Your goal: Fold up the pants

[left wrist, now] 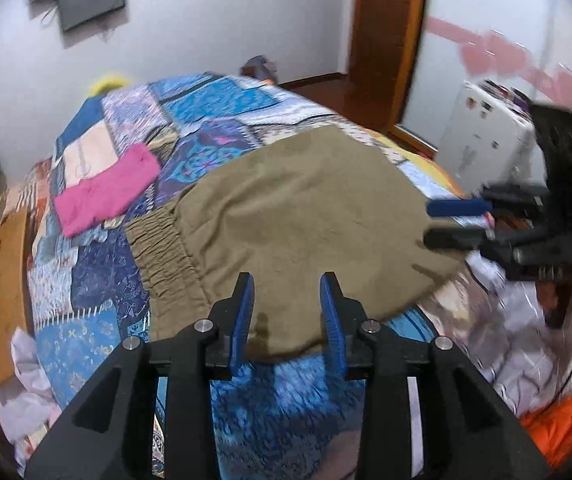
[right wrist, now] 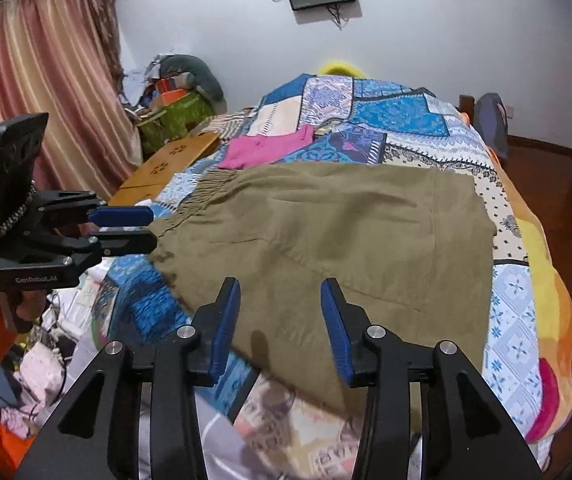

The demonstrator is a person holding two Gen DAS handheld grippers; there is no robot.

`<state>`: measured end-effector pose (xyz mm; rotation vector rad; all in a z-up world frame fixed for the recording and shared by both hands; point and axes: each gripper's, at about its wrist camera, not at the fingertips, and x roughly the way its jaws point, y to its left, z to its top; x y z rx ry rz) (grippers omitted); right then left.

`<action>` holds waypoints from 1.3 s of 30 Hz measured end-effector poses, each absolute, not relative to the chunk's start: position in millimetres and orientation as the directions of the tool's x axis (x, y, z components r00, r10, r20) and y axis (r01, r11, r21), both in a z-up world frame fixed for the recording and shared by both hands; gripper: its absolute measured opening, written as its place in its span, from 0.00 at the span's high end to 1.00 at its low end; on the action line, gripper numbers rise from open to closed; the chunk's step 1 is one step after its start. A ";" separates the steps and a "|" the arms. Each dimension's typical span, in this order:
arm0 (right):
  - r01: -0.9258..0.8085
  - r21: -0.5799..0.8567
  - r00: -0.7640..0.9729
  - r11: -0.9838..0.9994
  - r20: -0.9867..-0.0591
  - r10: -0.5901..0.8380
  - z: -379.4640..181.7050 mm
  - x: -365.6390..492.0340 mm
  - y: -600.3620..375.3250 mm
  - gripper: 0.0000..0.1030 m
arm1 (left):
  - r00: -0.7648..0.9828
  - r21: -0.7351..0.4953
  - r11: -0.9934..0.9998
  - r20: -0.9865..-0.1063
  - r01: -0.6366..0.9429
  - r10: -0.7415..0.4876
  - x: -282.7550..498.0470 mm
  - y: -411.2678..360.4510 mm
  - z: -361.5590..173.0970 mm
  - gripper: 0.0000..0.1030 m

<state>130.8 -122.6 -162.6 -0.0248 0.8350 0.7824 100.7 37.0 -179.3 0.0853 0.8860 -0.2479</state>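
Olive-brown pants [left wrist: 301,216] lie folded flat on a patchwork bedspread [left wrist: 214,100], elastic waistband [left wrist: 162,256] to the left. They also show in the right wrist view [right wrist: 345,236]. My left gripper [left wrist: 287,284] is open and empty, just above the pants' near edge. It also shows in the right wrist view [right wrist: 154,228], at the waistband corner. My right gripper [right wrist: 280,290] is open and empty over the pants' near edge. It also shows in the left wrist view [left wrist: 427,222], at the right corner of the pants.
A folded pink garment [left wrist: 106,188] lies on the bed beyond the waistband. A wooden board [right wrist: 166,164] sits at the bed's left side. Cluttered bags [right wrist: 174,112] stand by the curtain [right wrist: 38,92]. A white box [left wrist: 481,140] and door frame [left wrist: 385,40] are on the right.
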 end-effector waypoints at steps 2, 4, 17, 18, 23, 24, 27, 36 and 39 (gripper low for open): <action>-0.630 0.285 0.375 0.723 -0.703 0.604 -176.9 138.8 -114.3 0.63 | 0.569 -0.079 0.979 -0.804 0.186 -0.173 116.0 46.5 -193.6 0.66; -0.620 0.300 0.340 0.725 -0.730 0.593 -193.1 142.2 -110.8 0.63 | 0.541 -0.101 0.985 -0.826 0.137 -0.160 123.5 55.8 -207.5 0.66; -0.481 0.253 0.379 0.840 -0.803 0.459 -221.0 137.9 -188.4 0.63 | 0.553 -0.058 0.995 -0.828 0.078 -0.091 100.4 83.6 -224.4 0.59; -0.472 0.232 0.390 0.851 -0.811 0.437 -223.6 136.7 -194.5 0.63 | 0.552 -0.074 0.995 -0.828 0.063 -0.096 99.1 88.4 -226.5 0.57; -0.432 0.251 0.393 0.866 -0.812 0.431 -230.8 135.2 -209.5 0.63 | 0.548 -0.179 0.984 -0.822 0.003 -0.151 98.6 102.1 -238.0 0.51; -0.433 0.241 0.395 0.868 -0.815 0.423 -231.0 134.9 -208.0 0.63 | 0.549 -0.179 0.984 -0.823 0.001 -0.150 99.0 101.8 -237.7 0.51; -0.453 0.181 0.409 0.873 -0.828 0.384 -227.0 134.0 -197.1 0.63 | 0.542 -0.148 0.989 -0.830 0.016 -0.133 100.3 97.3 -231.5 0.51; -0.455 0.177 0.469 0.872 -0.785 0.404 -186.6 157.4 -213.4 0.58 | 0.613 -0.097 0.995 -0.787 -0.006 -0.073 121.2 114.7 -180.4 0.51; -0.452 0.159 0.511 0.878 -0.760 0.401 -172.8 177.1 -215.8 0.57 | 0.619 -0.083 0.996 -0.784 -0.041 -0.040 142.2 124.3 -175.3 0.50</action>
